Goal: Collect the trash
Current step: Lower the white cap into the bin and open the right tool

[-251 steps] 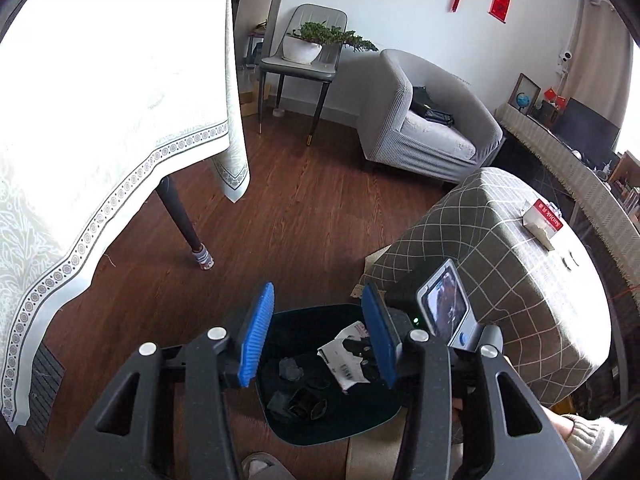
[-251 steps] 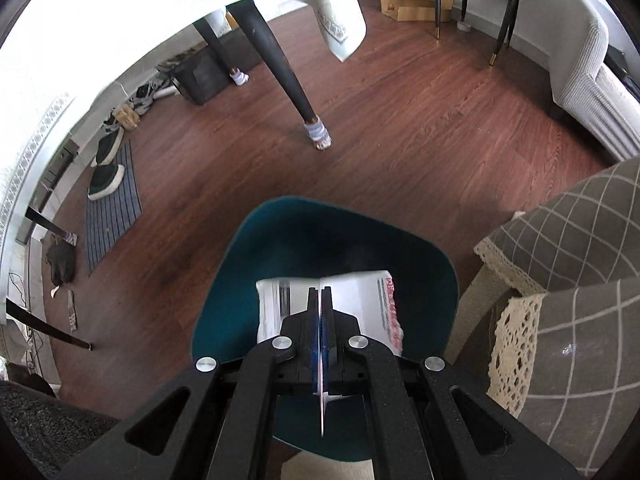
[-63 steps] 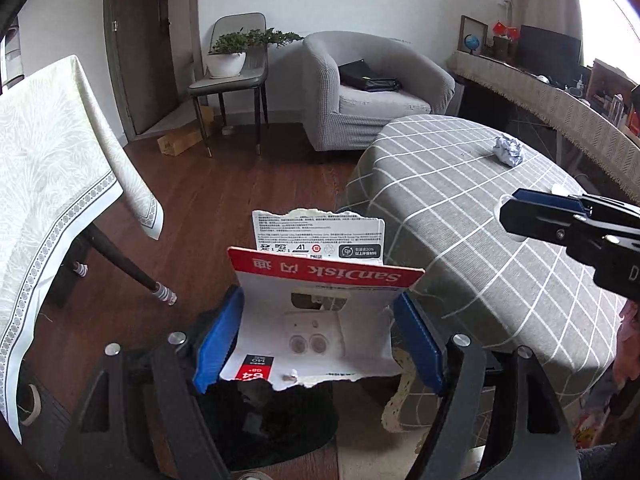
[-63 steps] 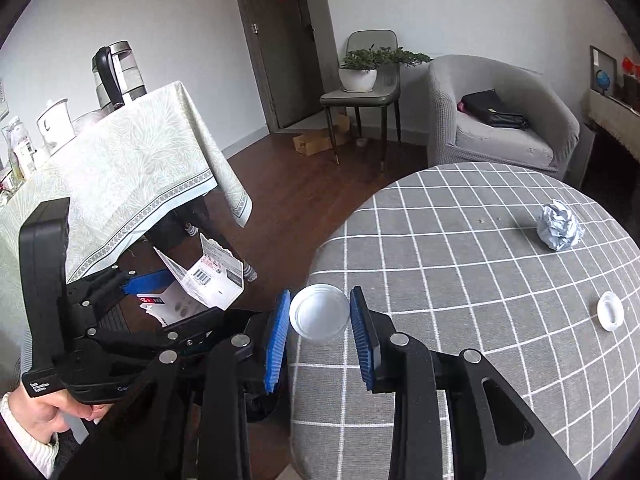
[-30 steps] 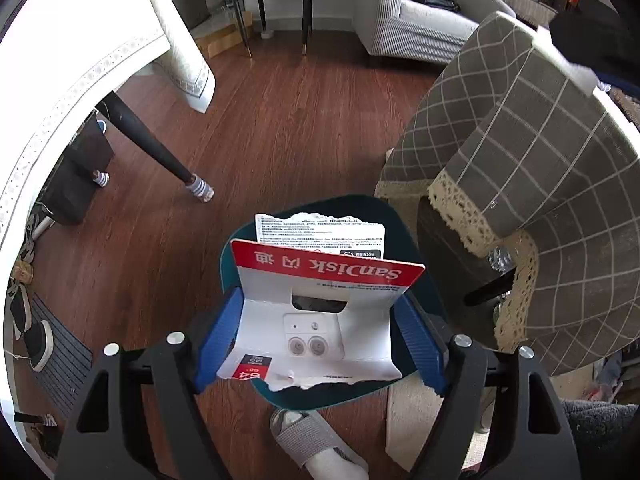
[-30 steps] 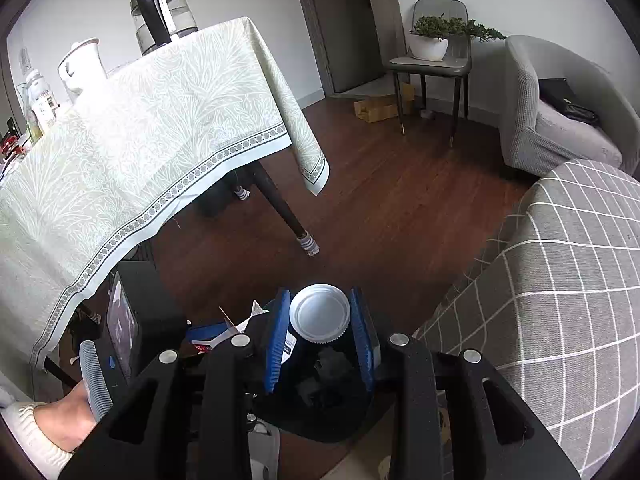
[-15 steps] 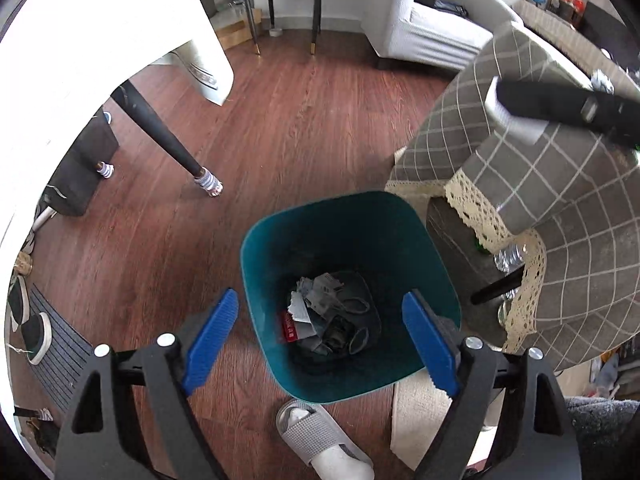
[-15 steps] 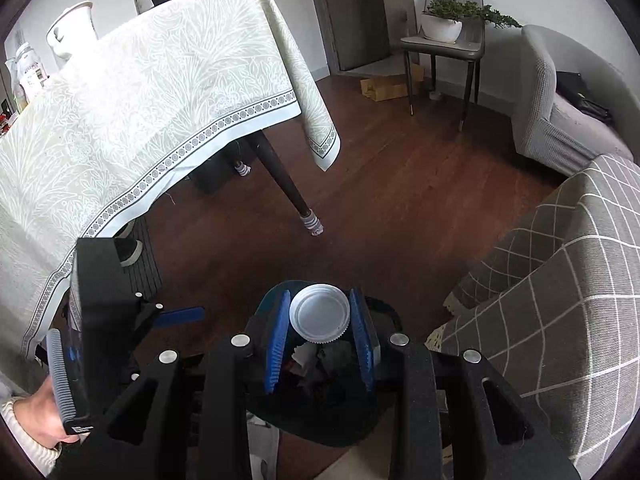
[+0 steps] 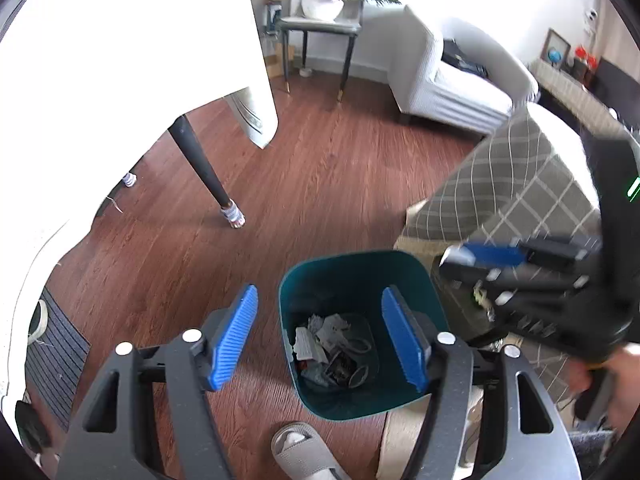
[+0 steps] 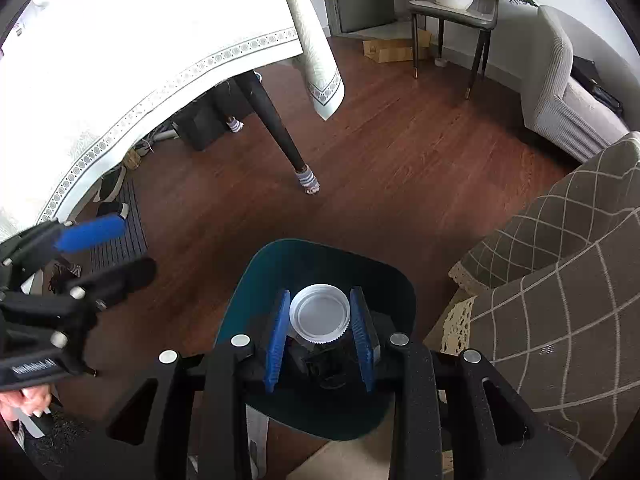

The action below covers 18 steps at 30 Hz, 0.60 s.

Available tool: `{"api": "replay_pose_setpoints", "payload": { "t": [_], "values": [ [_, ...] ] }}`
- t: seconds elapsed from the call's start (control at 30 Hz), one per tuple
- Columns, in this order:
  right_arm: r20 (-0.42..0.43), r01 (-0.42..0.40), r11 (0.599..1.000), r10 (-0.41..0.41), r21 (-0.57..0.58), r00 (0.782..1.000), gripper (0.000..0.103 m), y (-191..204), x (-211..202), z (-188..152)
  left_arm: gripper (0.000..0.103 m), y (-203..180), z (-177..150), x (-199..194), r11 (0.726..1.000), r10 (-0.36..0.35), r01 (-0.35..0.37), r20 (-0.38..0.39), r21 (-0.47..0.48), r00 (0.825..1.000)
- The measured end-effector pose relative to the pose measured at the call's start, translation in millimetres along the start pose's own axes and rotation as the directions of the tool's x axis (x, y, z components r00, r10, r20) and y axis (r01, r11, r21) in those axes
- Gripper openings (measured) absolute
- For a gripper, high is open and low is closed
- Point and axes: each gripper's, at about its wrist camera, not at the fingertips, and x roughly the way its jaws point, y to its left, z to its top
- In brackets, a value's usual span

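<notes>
Gone from between my left gripper's (image 9: 320, 338) pads is the red-and-white card package that it pinched a second ago; through the left wrist view I see those jaws standing apart and closing, with nothing between them. Below them sits the teal trash bin (image 9: 352, 270) on the wooden floor (image 9: 320, 184), and the package scraps (image 9: 324, 334) now lie at its bottom among other dark litter. One blue pad hangs over the floor left of the bin, the other over the bin's right inner wall. A grey slipper (image 9: 300, 452) lies on the floor just below the bin's near edge. To the right the right gripper (image 9: 492, 256) comes in, blurred, in front of the checked tablecloth (image 9: 516, 172), with a hand (image 9: 612, 380) gripping its handle at the frame's edge.

Through the right wrist view, my right gripper (image 10: 320, 334) has come down from the table side to hang over the mouth of the bin (image 10: 256, 276). Its jaws pinch a white screw lid (image 10: 319, 313) by its ribbed rim, flat face toward the camera, above the bin's far half. At the left edge I see the left gripper (image 10: 86, 250) over the floor (image 10: 400, 160), well apart from the bin, its handle in a hand (image 10: 28, 398). A dark table leg (image 10: 276, 128) with a striped sock on its foot stands beyond the bin, under the pale patterned cloth (image 10: 160, 40).
</notes>
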Motion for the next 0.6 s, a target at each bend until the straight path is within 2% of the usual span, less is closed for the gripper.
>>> {"api": "replay_pose_setpoints", "payload": {
  "t": [0.17, 0.43, 0.47, 0.5, 0.53, 0.6],
  "values": [
    [-0.062, -0.004, 1.000, 0.002, -0.028, 0.998, 0.031, 6, 22, -9, 0.058, 4, 9, -16, 0.999, -0.017, 0.018, 0.050, -0.031, 0.999],
    [-0.131, 0.008, 0.999, -0.015, -0.053, 0.991, 0.031, 9, 45, -27, 0.058, -1, 21, -30, 0.998, -0.039, 0.044, 0.094, -0.048, 0.995],
    [-0.135, 0.010, 0.999, -0.017, -0.052, 0.991, 0.034, 9, 46, -28, 0.058, -2, 22, -31, 0.998, -0.042, 0.047, 0.099, -0.046, 0.994],
    [-0.136, 0.009, 0.999, -0.016, -0.050, 0.991, 0.045, 9, 46, -31, 0.058, -4, 22, -33, 0.998, -0.044, 0.048, 0.104, -0.045, 0.994],
    [-0.132, 0.008, 0.999, -0.015, -0.051, 0.991, 0.049, 9, 46, -32, 0.058, -6, 23, -34, 0.998, -0.046, 0.051, 0.109, -0.043, 0.993],
    [-0.128, 0.004, 0.998, -0.012, -0.059, 0.992, 0.049, 10, 43, -35, 0.058, -10, 26, -36, 0.998, -0.050, 0.055, 0.117, -0.038, 0.992]
  ]
}}
